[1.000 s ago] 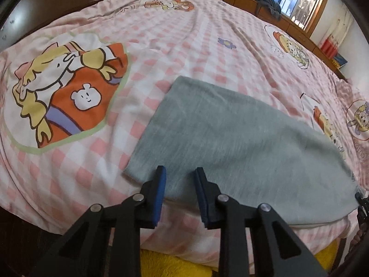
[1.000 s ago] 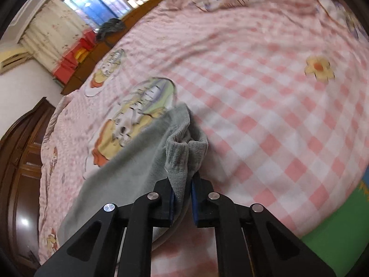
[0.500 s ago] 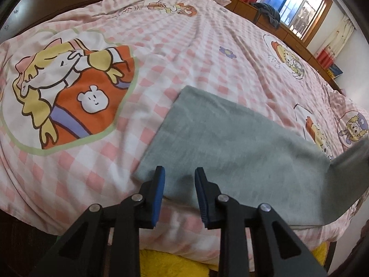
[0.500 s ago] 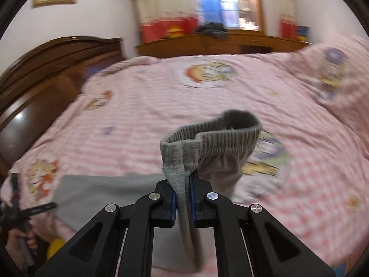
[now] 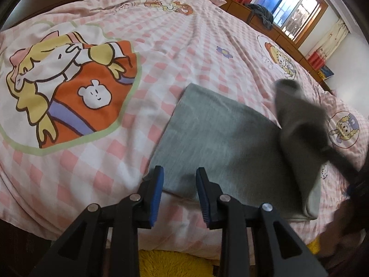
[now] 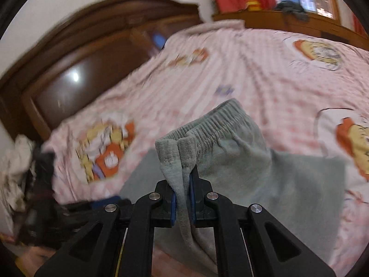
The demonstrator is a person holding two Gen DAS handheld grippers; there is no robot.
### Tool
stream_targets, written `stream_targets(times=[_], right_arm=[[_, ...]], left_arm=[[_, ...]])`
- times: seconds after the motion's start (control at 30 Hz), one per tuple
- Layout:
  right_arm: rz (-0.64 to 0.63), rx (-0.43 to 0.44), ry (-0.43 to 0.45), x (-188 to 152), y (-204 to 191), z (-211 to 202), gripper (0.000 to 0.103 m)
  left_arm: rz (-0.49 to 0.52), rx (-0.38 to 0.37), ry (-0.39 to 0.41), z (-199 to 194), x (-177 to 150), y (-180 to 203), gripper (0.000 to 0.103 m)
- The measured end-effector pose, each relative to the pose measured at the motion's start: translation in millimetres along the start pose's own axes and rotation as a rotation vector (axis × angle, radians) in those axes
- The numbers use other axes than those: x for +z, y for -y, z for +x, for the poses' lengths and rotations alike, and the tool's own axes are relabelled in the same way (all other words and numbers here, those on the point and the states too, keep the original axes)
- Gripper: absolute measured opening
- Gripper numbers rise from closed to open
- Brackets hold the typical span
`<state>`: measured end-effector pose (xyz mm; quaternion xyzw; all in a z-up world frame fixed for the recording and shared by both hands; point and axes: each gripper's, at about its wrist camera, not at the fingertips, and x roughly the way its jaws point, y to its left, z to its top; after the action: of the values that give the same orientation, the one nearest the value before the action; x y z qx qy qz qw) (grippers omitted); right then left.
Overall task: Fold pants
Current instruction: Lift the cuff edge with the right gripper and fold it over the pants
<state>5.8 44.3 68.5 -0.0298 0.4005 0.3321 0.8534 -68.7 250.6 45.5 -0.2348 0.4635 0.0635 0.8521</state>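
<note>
Your grey pants (image 5: 221,143) lie on the pink checked bedcover (image 5: 161,53), one end lifted.
Your right gripper (image 6: 183,198) clamps the soft ribbed waistband (image 6: 207,127) above the flat fleece; your left gripper (image 5: 178,184) hovers with jaws apart over the near edge.

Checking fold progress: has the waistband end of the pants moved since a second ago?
Yes. The right gripper lifted the waistband off the bedspread and carried it toward the headboard.

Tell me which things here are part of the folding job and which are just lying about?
Part of the job: grey pants, right gripper clamping their waistband, open left gripper.

Just lying about: checked quilt, dark garment on the sideboard, clothes heap.
</note>
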Motion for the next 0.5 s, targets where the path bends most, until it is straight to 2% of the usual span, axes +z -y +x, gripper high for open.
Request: stream_targets(times=[0.07, 0.17, 0.27, 0.37, 0.5], right_arm=[[-0.051, -0.020, -0.030, -8, -7, 16, 0.009], [-0.062, -0.030, -0.052, -8, -7, 21, 0.009], [-0.090, -0.043, -0.006, 4, -20, 3, 0.009], [-0.171, -0.008, 0.028, 13, -43, -11, 0.009], [-0.240, 0.066, -0.046, 7, -67, 17, 0.010]], left_arm=[[0.001, -0.009, 0.002, -1, 0, -1, 0.030], [0.010, -0.024, 0.003, -1, -1, -3, 0.030], [0.019, -0.034, 0.004, -2, -2, -4, 0.030], [0.022, -0.045, 0.001, -2, -2, -6, 0.030], [0.017, -0.059, -0.002, -3, -2, -9, 0.030]])
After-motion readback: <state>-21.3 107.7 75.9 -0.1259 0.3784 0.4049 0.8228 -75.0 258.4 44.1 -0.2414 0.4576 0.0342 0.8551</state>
